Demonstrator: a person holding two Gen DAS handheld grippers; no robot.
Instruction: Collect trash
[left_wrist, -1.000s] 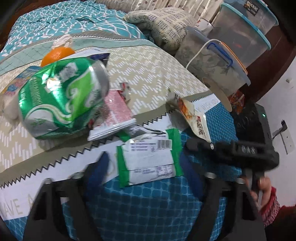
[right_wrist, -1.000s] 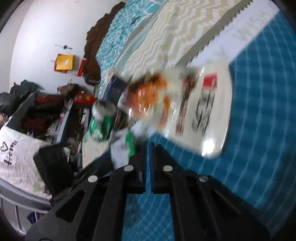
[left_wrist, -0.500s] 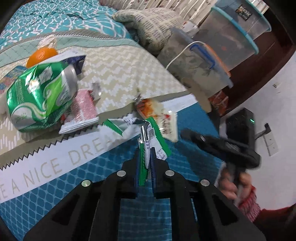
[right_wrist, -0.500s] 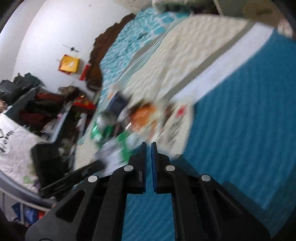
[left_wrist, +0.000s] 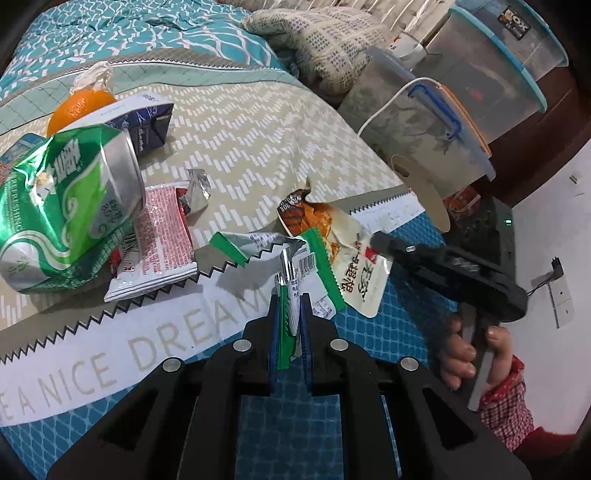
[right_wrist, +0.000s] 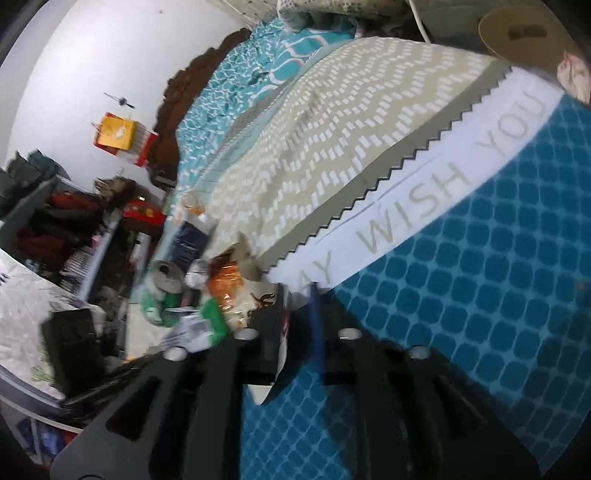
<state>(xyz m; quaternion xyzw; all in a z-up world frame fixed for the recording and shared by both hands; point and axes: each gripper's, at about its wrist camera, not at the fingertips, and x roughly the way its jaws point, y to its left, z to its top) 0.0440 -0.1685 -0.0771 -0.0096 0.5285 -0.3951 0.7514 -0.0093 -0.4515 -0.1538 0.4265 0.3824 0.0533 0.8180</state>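
Note:
My left gripper (left_wrist: 289, 295) is shut on a green and white wrapper (left_wrist: 295, 273) and holds it upright above the blue bedspread. Right behind it lies an orange and white snack packet (left_wrist: 347, 254). My right gripper (left_wrist: 384, 245) reaches that packet from the right. In the right wrist view the right gripper (right_wrist: 297, 295) has its jaws a little apart, the packet's edge (right_wrist: 282, 343) lies against the left finger, and the view is blurred. A crushed green can (left_wrist: 66, 206), a red and white wrapper (left_wrist: 159, 240) and a foil scrap (left_wrist: 197, 188) lie at the left.
An orange (left_wrist: 79, 107) and a dark blue carton (left_wrist: 147, 118) lie behind the can. Clear storage bins (left_wrist: 424, 122) stand past the bed's right edge, with a pillow (left_wrist: 317, 48) at the back. A black box (right_wrist: 70, 343) sits off the bed's left side.
My left gripper closed on the green and white wrapper and lifted it off the bed. My right gripper, shut before, has opened slightly around the edge of the orange packet.

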